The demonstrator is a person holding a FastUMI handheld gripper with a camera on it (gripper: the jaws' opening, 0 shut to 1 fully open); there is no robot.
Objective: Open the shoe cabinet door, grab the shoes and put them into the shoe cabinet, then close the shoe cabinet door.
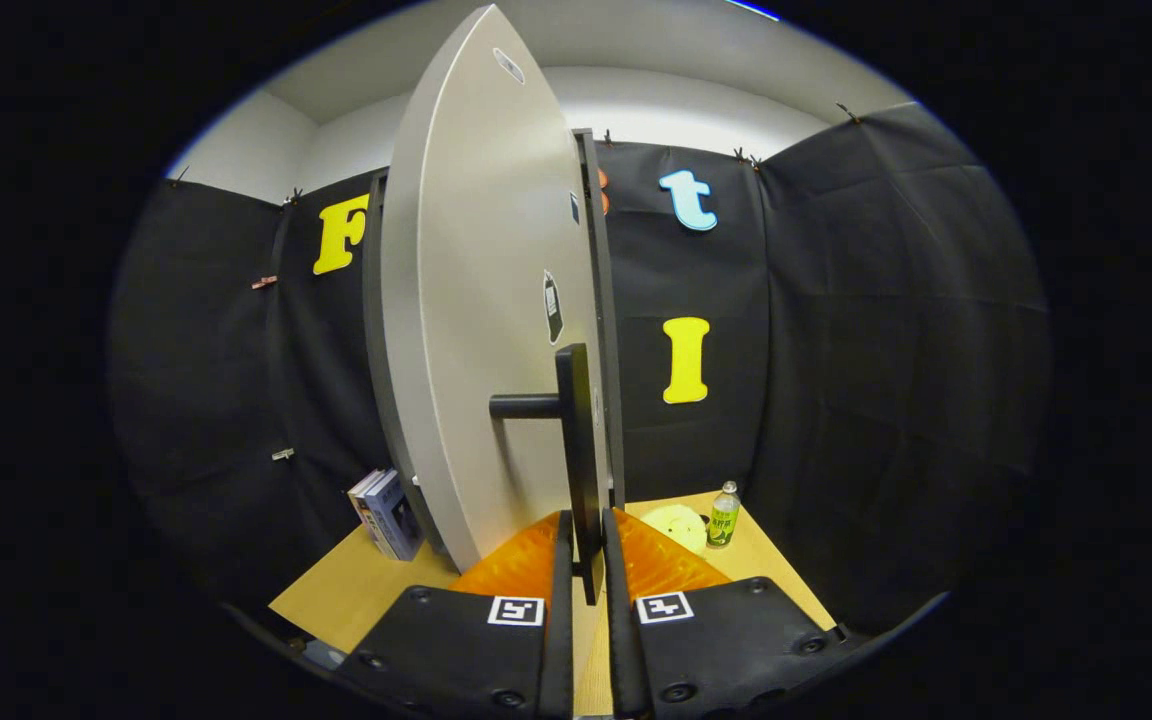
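Note:
The pale grey shoe cabinet door (476, 300) stands nearly edge-on straight ahead, swung partly out from the dark cabinet frame (604, 330) behind it. A black bar handle (576, 420) sticks out from the door on a short stub. The lower end of this bar runs down between my fingers. My gripper (586, 520) is shut on the handle, one finger on each side of the bar. The inside of the cabinet is hidden behind the door.
A wooden surface (356, 590) lies below. Books (386, 515) lean upright left of the door's foot. To the right, beyond the fingers, stand a green-labelled bottle (723, 515) and a pale yellow round object (676, 527). Black cloth walls close in all around.

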